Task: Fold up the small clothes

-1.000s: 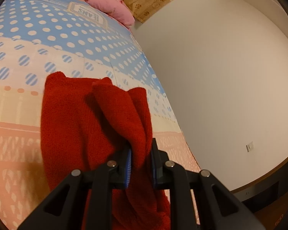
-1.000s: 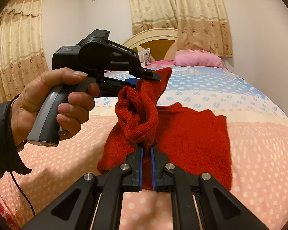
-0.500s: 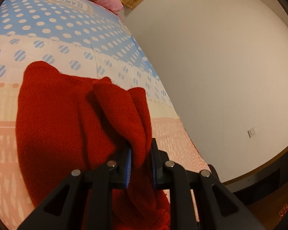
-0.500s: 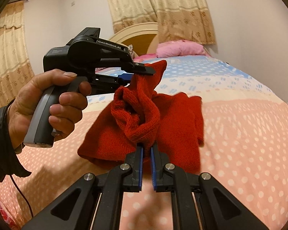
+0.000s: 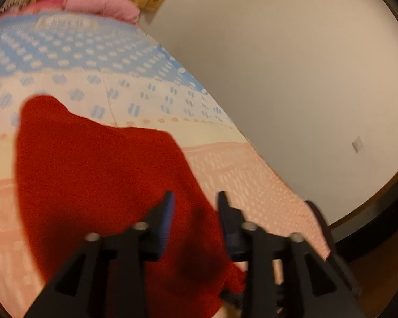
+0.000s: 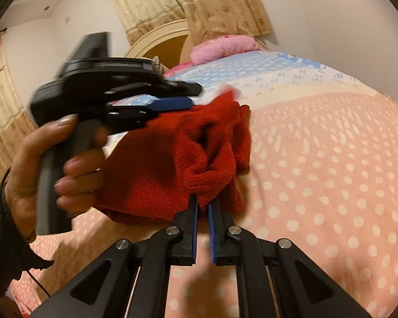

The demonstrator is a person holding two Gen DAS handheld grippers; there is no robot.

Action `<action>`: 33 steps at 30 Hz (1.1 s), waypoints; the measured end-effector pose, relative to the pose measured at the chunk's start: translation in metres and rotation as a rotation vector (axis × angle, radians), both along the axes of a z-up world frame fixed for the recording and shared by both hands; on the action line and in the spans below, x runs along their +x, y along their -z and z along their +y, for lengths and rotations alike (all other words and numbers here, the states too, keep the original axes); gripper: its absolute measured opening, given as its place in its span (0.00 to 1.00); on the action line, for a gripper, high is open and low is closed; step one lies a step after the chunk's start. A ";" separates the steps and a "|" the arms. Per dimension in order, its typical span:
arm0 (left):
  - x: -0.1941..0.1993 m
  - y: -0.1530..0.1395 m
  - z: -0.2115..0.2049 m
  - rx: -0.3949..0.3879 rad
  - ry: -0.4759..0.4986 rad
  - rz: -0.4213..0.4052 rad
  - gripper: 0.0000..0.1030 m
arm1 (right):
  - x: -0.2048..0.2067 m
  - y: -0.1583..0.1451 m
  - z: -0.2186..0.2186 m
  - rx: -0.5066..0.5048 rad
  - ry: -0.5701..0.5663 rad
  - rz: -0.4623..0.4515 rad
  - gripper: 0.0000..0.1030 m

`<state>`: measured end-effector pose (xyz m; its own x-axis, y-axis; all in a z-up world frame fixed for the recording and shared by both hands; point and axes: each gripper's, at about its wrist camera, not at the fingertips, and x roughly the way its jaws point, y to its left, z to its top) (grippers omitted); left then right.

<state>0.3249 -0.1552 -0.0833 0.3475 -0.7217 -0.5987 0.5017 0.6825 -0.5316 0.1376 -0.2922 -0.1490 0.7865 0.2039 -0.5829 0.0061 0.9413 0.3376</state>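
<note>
Lying bunched on the dotted pink bedspread (image 6: 331,185), the red knitted garment (image 6: 172,164) is pinched by the right gripper (image 6: 203,206); the blurred left gripper (image 5: 195,201), jaws just opening, stands apart, cloth beneath.

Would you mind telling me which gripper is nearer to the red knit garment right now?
Right. The right gripper is shut on a bunched edge of the red knit garment; the left gripper has just been opening, its fingers apart above the cloth.

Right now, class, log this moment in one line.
left claw: just opened, released | right claw: shut on red knit garment | garment: on bed
</note>
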 end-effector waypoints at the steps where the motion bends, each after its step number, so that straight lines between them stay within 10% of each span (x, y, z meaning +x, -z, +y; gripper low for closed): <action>1: -0.004 -0.001 0.004 0.014 -0.011 -0.019 0.52 | 0.001 0.000 -0.001 0.011 0.001 0.002 0.07; 6: -0.047 0.006 0.045 0.176 -0.076 -0.163 0.66 | -0.002 0.003 -0.008 0.064 -0.006 -0.002 0.13; 10: -0.072 0.024 0.060 0.247 -0.099 -0.210 0.66 | -0.016 -0.001 -0.019 0.099 0.051 -0.056 0.43; 16: -0.093 0.037 0.046 0.366 -0.080 -0.306 0.85 | -0.023 -0.017 -0.015 0.078 0.059 -0.104 0.43; 23: -0.088 0.033 0.052 0.296 -0.111 -0.275 0.90 | 0.034 -0.046 0.005 -0.042 -0.015 -0.030 0.43; 32: -0.077 0.041 0.058 0.222 -0.149 -0.187 0.96 | 0.129 -0.025 -0.047 0.234 -0.024 0.169 0.42; 33: -0.076 0.041 0.055 0.221 -0.149 -0.190 0.96 | 0.137 -0.021 -0.049 0.250 -0.022 0.186 0.28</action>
<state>0.2484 -0.0998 -0.1240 0.5598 -0.5144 -0.6496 0.4636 0.8442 -0.2690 0.2750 -0.3414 -0.1281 0.6645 0.3751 -0.6463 0.0699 0.8299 0.5535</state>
